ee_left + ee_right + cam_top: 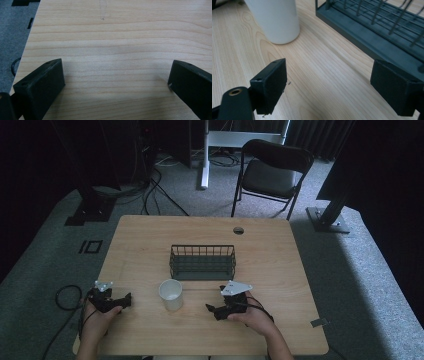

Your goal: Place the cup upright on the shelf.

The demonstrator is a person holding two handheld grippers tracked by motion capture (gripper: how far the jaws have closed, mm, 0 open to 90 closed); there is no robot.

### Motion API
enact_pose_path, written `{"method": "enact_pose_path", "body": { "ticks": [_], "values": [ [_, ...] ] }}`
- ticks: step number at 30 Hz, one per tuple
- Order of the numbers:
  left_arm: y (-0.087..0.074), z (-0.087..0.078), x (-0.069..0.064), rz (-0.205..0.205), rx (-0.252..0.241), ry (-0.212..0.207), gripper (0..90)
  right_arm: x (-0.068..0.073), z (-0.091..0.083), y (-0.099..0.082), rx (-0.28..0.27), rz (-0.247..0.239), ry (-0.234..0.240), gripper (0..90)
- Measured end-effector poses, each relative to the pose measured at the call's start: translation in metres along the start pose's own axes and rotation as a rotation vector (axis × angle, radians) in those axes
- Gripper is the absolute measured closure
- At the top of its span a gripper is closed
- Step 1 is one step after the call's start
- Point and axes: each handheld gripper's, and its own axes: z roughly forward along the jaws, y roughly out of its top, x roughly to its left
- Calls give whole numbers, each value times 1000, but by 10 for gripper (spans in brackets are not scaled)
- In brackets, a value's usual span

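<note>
A white paper cup [171, 294] stands upright near the table's front middle, also close ahead in the right gripper view [274, 20]. Behind it sits a dark wire basket [202, 262], whose frame [367, 37] crosses the right gripper view. My left gripper [126, 301] rests low at the front left, left of the cup, open with bare wood between its jaws [116, 82]. My right gripper [212, 310] is held at the front right of the cup, open, with nothing between its jaws [328, 82].
The wooden table [150, 240] has a round cable hole [238, 230] at its far edge. A black folding chair [272, 172] stands beyond the table. Cables [67, 297] trail over the grey carpet at the left.
</note>
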Motion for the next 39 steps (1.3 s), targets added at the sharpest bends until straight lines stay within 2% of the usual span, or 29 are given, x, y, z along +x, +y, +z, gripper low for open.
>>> {"method": "enact_pose_path", "body": {
  "ticks": [18, 26, 39],
  "values": [
    [0, 0, 0, 0, 0, 0, 9, 26, 26, 26, -47, -77, 89, 136],
    [0, 0, 0, 0, 0, 0, 9, 39, 38, 35, -60, -92, 130, 136],
    [0, 0, 0, 2, -1, -3, 9, 50, 59, 49, -70, -115, 146, 136]
  ]
}}
